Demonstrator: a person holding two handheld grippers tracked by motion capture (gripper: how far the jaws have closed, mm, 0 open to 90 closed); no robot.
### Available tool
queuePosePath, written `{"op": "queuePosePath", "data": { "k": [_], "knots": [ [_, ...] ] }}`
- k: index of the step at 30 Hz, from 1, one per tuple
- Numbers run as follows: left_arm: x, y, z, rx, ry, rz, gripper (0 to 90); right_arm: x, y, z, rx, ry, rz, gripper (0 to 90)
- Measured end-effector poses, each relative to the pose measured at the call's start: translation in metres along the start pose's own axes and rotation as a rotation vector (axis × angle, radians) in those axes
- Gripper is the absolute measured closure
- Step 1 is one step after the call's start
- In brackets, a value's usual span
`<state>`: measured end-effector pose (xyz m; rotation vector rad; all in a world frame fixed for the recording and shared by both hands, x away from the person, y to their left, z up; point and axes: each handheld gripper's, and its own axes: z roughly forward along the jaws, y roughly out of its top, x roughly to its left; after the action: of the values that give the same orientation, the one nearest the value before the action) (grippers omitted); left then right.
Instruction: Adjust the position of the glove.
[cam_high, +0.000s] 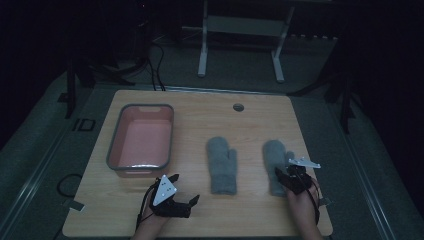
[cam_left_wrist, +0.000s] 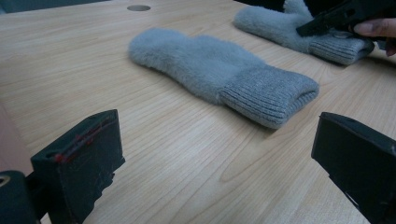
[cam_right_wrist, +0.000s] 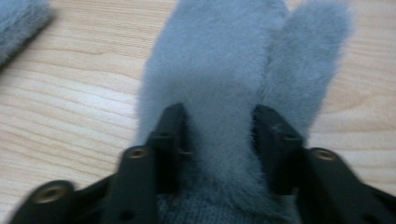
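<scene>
The right gripper (cam_high: 289, 172) sits at the near end of the right mitten (cam_high: 276, 165), on the near right part of the surface (cam_high: 250, 120). In the right gripper view its two black jaws stand on either side of the mitten's body (cam_right_wrist: 219, 84), just above the ribbed cuff, and the fleece bulges between them; the jaws are partly closed and pinch the fabric. The mitten lies flat, thumb to the right.

The left mitten (cam_high: 222, 165) lies flat near the centre of the surface, well apart from both grippers. The left gripper (cam_high: 182, 192) rests at the near left, jaws wide apart and empty, just near of the pink tub (cam_high: 114, 145).

The right mitten's cuff is covered by the gripper and the hand (cam_high: 302, 205). The room is dim, so fine detail in the high view is hard to make out.
</scene>
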<state>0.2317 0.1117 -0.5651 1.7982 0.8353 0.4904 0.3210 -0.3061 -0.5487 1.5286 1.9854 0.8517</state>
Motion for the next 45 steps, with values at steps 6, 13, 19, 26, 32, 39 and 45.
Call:
{"op": "queuePosePath", "data": {
  "k": [6,13,19,26,32,39,45],
  "knots": [
    [0.000,0.000,0.001,0.003,0.001,-0.001,2.3,0.001,-0.001,-0.001,-0.012,0.015,0.119,78.2],
    [0.000,0.000,0.001,0.001,0.001,-0.005,2.3,0.014,0.009,-0.015,-0.057,0.009,0.136,80.9],
    [0.000,0.000,0.000,-0.003,0.000,-0.006,2.3,0.032,0.029,-0.025,-0.094,-0.003,0.113,80.8],
    [0.001,0.000,0.000,-0.004,0.003,-0.007,2.3,0.056,0.059,-0.044,-0.139,0.040,0.102,80.8],
    [0.002,-0.001,0.000,0.003,0.007,-0.003,2.3,0.081,0.076,-0.052,-0.170,0.106,0.111,80.7],
    [0.001,-0.001,0.000,0.002,0.003,0.000,2.3,0.120,0.086,-0.051,-0.166,0.181,0.083,80.5],
    [0.001,-0.001,0.000,0.003,0.002,0.003,2.3,0.150,0.084,-0.038,-0.118,0.238,0.069,80.5]
  ]
}}
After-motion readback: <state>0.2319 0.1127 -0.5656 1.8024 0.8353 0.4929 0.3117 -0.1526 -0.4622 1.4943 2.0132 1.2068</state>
